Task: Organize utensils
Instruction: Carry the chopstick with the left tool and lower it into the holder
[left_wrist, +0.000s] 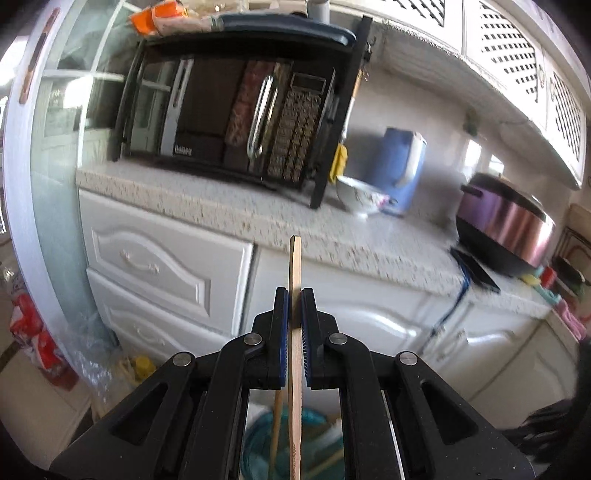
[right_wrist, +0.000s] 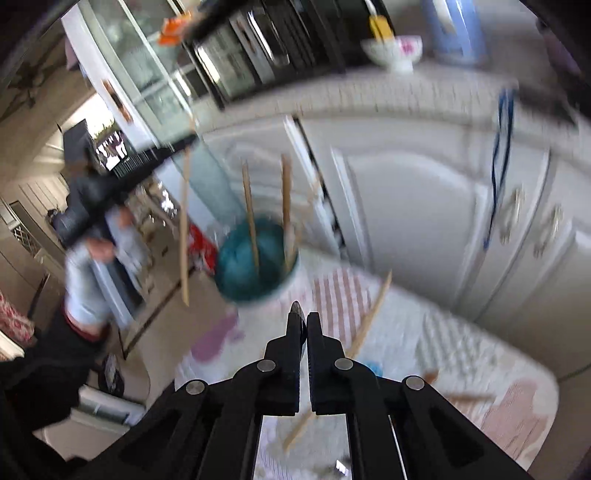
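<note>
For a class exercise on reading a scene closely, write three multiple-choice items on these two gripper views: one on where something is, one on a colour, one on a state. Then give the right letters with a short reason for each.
1. Where does the white bowl stand?
A. on the counter, between the microwave and the blue jug
B. on the floor mat
C. on top of the microwave

2. What colour is the inside of the utensil cup?
A. red
B. teal
C. yellow

3. In what state is the left gripper?
A. wide open, nothing in it
B. shut on a wooden stick
C. shut on a bowl

Answers:
1 A: the bowl sits on the speckled counter, with the microwave on one side and the blue jug on the other.
2 B: the cup's interior shows teal around the sticks standing in it.
3 B: the wooden stick runs between the closed pads and juts out past them.
</note>
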